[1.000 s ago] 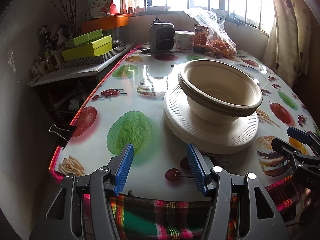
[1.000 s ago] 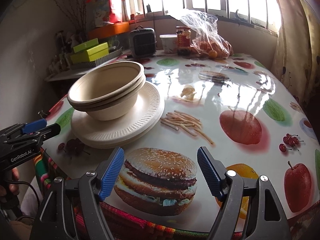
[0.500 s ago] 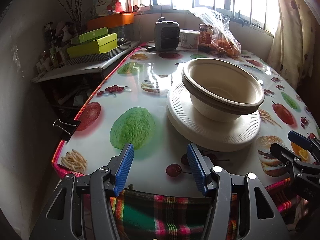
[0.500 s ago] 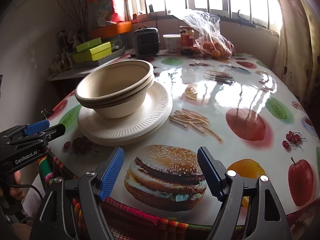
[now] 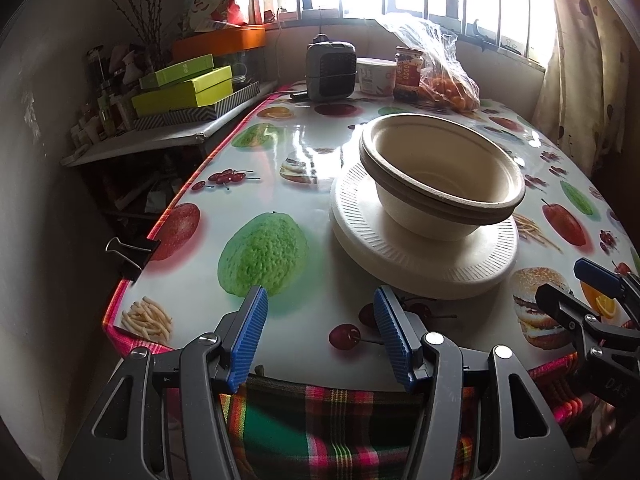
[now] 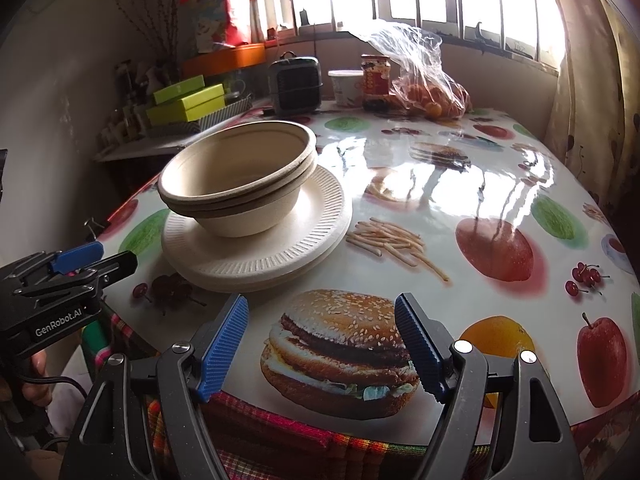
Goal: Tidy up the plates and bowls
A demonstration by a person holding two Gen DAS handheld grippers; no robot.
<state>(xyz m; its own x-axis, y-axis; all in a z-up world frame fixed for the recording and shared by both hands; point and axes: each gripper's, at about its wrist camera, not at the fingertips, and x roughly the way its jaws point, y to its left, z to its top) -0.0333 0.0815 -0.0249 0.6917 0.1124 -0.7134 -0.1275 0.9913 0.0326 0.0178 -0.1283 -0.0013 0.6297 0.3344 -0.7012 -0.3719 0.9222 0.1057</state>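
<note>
Two nested beige paper bowls stand upright on a stack of white ribbed paper plates on the fruit-print table. My left gripper hovers open over the table's near edge, short of the plates, nothing between its blue pads. My right gripper is open too, over the printed burger at the near edge, to the right of the stack. Each gripper shows at the side of the other's view.
At the far end stand a small grey heater, a white tub, a jar and a plastic bag of oranges. Green boxes sit on a side shelf at left. A binder clip grips the left edge.
Both views have shifted slightly, the stack sitting a little farther and higher in frame. The bowls and plates have not moved, and both grippers stay open.
</note>
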